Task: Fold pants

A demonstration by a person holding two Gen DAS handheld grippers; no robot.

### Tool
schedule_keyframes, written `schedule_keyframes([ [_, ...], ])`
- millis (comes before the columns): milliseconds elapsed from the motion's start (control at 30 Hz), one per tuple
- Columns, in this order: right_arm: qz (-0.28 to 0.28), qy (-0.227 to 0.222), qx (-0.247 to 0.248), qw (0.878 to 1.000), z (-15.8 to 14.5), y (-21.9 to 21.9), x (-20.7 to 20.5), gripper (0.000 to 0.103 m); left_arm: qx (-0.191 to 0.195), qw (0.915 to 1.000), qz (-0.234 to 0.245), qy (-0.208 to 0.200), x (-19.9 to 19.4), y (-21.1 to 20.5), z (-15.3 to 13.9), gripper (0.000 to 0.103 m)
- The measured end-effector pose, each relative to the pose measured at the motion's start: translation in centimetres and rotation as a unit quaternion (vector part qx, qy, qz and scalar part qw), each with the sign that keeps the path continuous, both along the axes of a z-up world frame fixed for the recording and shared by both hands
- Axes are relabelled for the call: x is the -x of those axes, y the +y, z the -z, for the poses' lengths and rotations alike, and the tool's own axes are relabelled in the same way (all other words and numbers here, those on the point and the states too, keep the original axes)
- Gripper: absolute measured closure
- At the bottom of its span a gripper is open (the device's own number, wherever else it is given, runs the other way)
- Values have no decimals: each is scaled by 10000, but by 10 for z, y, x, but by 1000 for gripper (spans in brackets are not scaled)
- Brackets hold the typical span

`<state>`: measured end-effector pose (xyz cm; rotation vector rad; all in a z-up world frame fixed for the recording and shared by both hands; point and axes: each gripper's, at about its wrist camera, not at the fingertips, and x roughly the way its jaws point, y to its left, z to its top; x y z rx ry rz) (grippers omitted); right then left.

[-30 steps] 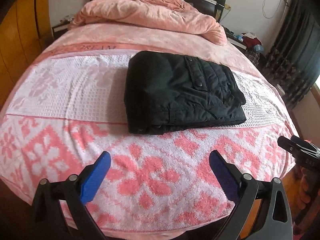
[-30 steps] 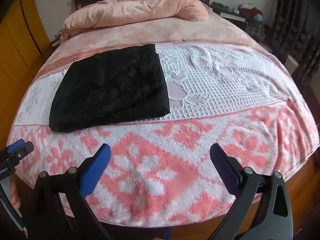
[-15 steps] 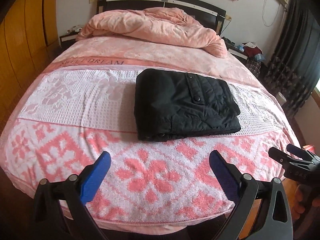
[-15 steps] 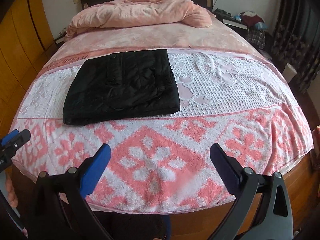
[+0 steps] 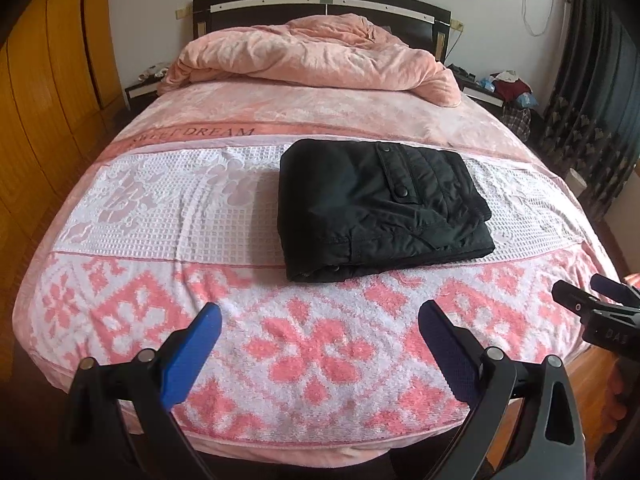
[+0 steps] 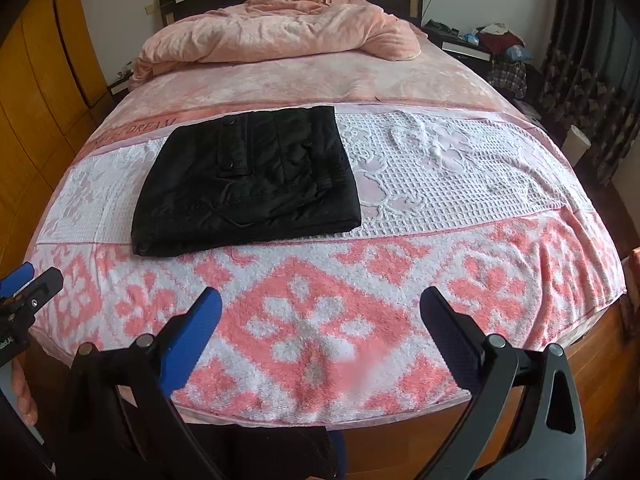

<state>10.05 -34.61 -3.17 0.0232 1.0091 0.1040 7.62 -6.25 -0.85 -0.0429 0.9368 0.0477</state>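
Black pants (image 5: 380,208) sit folded into a compact rectangle on the white waffle band of the bed cover (image 5: 168,208), mid-bed, slightly right of centre from the left view; flap pocket with snaps faces up, layered edges stacked toward the foot of the bed. Fold looks done, so the step in hand reads as backing off and finishing. Left hand-held gripper (image 5: 318,330) is wide open, nothing between the blue pads, hovering over the pink flower towel (image 5: 312,352) at the foot edge, well apart from the pants. Right hand-held gripper (image 6: 320,316) likewise spread open and empty, also near the foot edge; it shows at the right rim of the left view. To do this well: keep both clear of the stack, no snagging the loose lower layer at the near corner, which looks slightly uneven; if tidying, a light press on top rather than a pull. Around: crumpled pink duvet (image 5: 312,60) piled at the dark headboard (image 5: 320,2), well behind the pants. Nightstand with clutter (image 5: 508,88) to the right, dark curtains (image 5: 600,80) beyond, wooden wardrobe (image 5: 48,100) on the left. Nothing lies between the grippers and the pants; only the towel's pile could catch a fingertip.
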Motion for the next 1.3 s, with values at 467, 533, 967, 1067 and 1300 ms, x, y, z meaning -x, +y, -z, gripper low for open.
schedule_keyframes([
  [467,13,78,42,10000,9,-3,-6,4,-54,9999,-39,127,-6,0,9,4],
  [533,17,95,38,9999,10,-3,-7,4,-53,9999,-41,117,-5,-1,9,4],
  [967,33,124,20,9999,12,-2,-9,4,-125,9998,-18,182,-8,0,15,4],
  [1067,24,128,25,9999,13,-3,-9,4,-124,9998,-12,184,-8,0,15,4],
  [1300,44,161,13,9999,15,-4,-10,4,-143,9997,-16,193,-8,0,16,4],
])
